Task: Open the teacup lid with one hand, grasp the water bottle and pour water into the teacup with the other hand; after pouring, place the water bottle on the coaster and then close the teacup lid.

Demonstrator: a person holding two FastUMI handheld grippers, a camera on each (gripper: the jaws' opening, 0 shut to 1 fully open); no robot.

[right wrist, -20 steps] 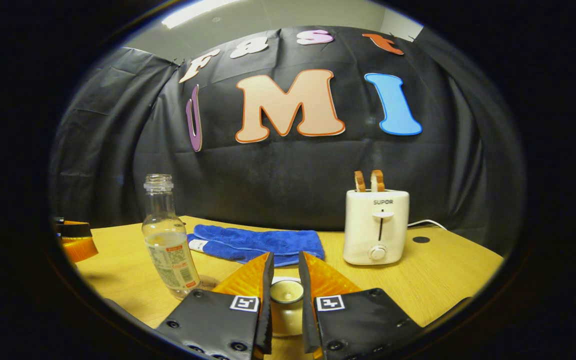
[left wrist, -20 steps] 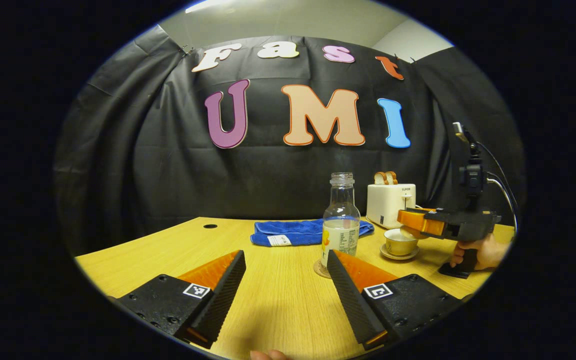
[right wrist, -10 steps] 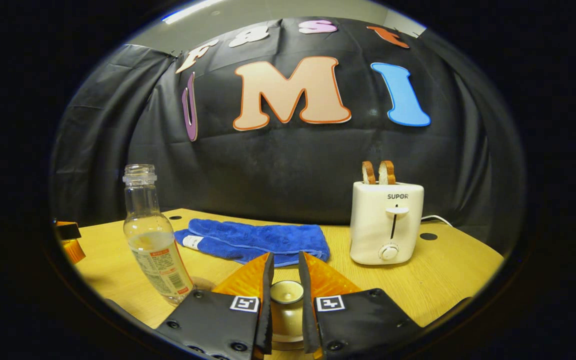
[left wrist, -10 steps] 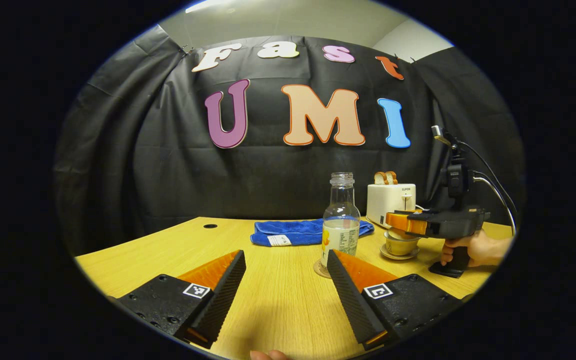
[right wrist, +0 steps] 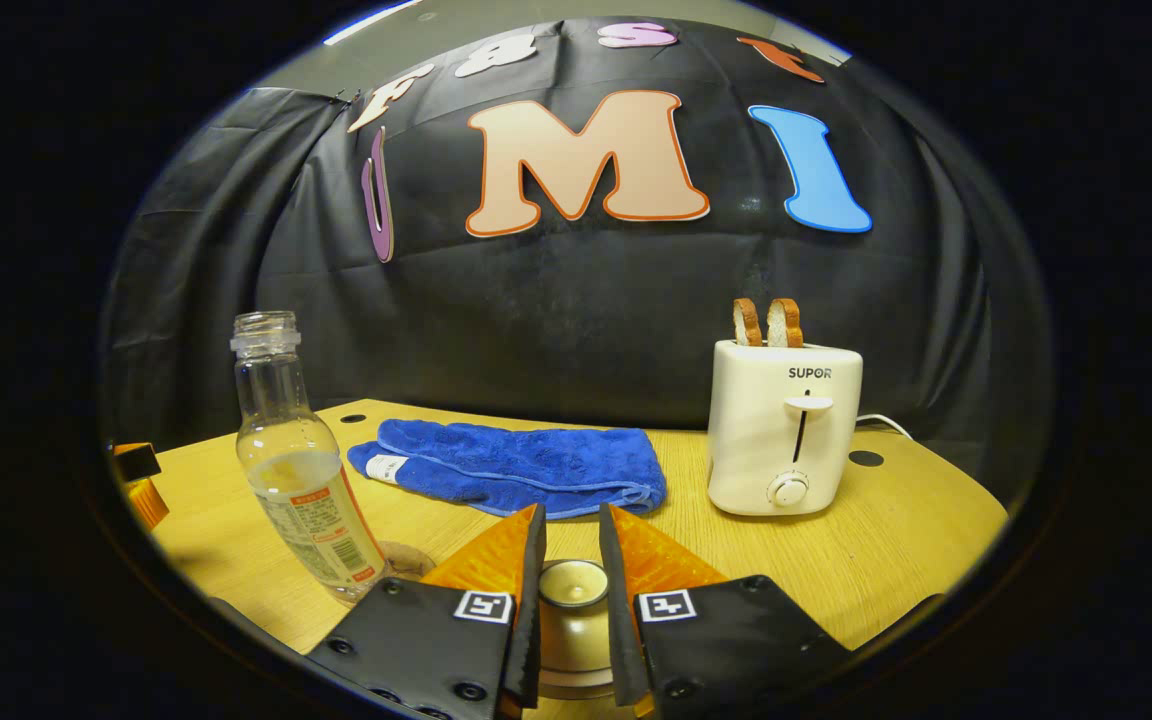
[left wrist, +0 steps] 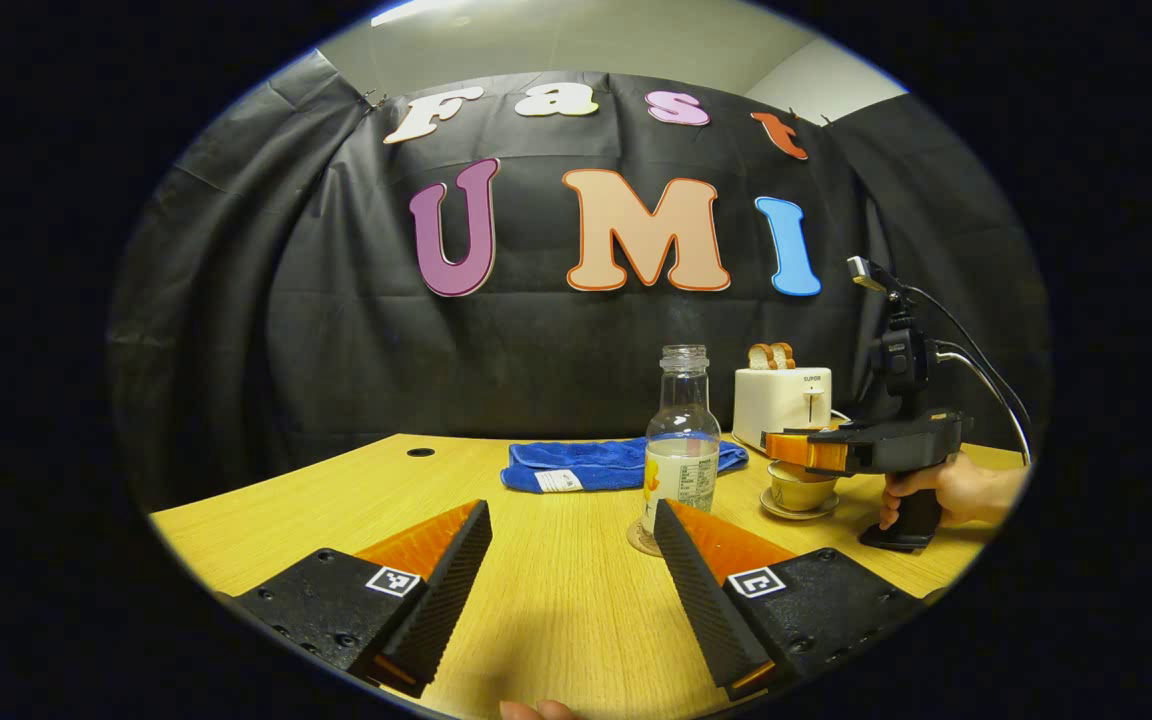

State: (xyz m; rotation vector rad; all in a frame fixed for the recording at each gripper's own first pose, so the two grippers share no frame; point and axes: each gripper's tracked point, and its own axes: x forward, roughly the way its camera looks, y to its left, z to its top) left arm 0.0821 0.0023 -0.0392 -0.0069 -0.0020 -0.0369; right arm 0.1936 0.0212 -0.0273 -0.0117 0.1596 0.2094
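Two claws: I have the left gripper spread wide and idle at lower centre.
Right gripper: pinched on the round knob of the pale ceramic teacup lid, so it seats squarely (contact looks firm).
Clear glass water bottle: upright on its round brown coaster, mid-frame; pouring looks finished.
Small tan teacup: right of the bottle, under that claw.

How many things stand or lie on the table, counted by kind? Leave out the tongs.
Bottle: 1
Coaster: 1
Teacup with lid: 1
Saucer: 1
Blue cloth: 1
Toaster: 1
Toast slices: 2
Total: 8
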